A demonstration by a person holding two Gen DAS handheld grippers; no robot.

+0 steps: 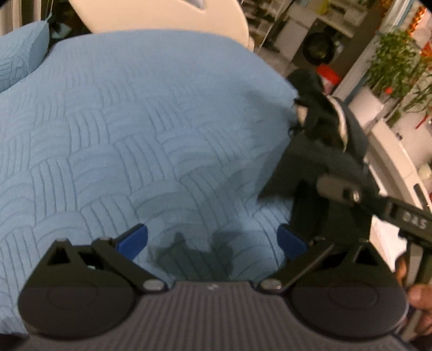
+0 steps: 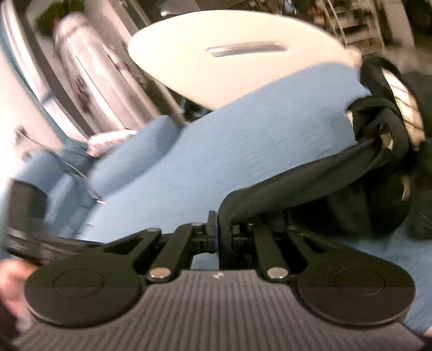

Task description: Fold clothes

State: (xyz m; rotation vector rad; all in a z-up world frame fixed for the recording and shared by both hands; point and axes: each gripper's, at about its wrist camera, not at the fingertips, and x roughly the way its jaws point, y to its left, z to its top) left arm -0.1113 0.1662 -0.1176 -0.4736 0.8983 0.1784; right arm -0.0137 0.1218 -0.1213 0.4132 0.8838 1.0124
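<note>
A dark garment [image 1: 324, 140] with a pale striped lining lies bunched at the right edge of the blue quilted bed cover [image 1: 135, 129]. My left gripper [image 1: 213, 240] is open and empty, hovering over the cover left of the garment. My right gripper [image 2: 222, 229] is shut on a stretched edge of the dark garment [image 2: 310, 178]. It also shows in the left wrist view [image 1: 340, 189], at the garment's near side. The rest of the garment [image 2: 383, 129] is heaped at the right of the right wrist view.
A white rounded headboard [image 1: 167, 13] stands at the far end of the bed, also in the right wrist view [image 2: 237, 54]. A blue pillow [image 1: 19, 54] lies at far left. Shelves, potted plants [image 1: 397, 62] and a white counter stand right of the bed.
</note>
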